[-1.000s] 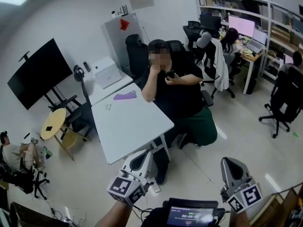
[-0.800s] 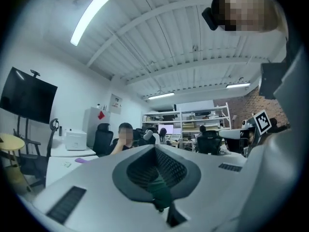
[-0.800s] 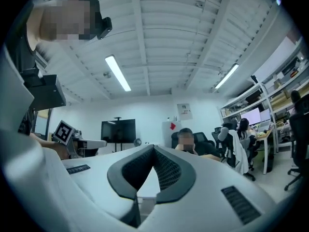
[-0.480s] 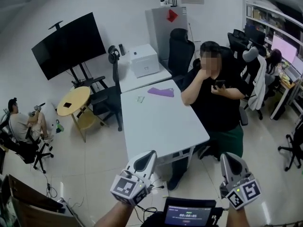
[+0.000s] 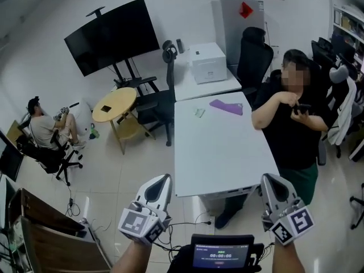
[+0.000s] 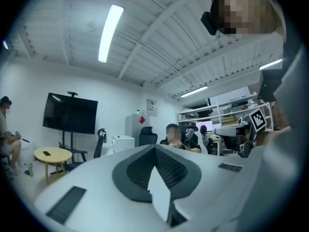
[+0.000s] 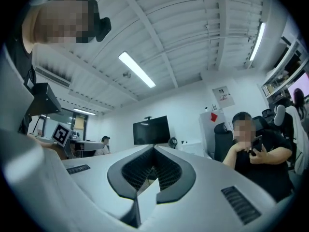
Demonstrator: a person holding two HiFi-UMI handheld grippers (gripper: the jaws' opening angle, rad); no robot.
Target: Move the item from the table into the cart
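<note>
The left tongs (image 5: 160, 180) and the right tongs (image 5: 272, 182) are both pressed together and empty, held low before the white table (image 5: 219, 155), where the purple item (image 5: 226, 106) lies at its far end beside a seated person (image 5: 291, 131)

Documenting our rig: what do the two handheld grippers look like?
The left gripper and right gripper are matching white moulded shells, tapering to rounded tips, with dark grey ribbed pads lining the fingers. Each carries a cube with black-and-white square markers.
</note>
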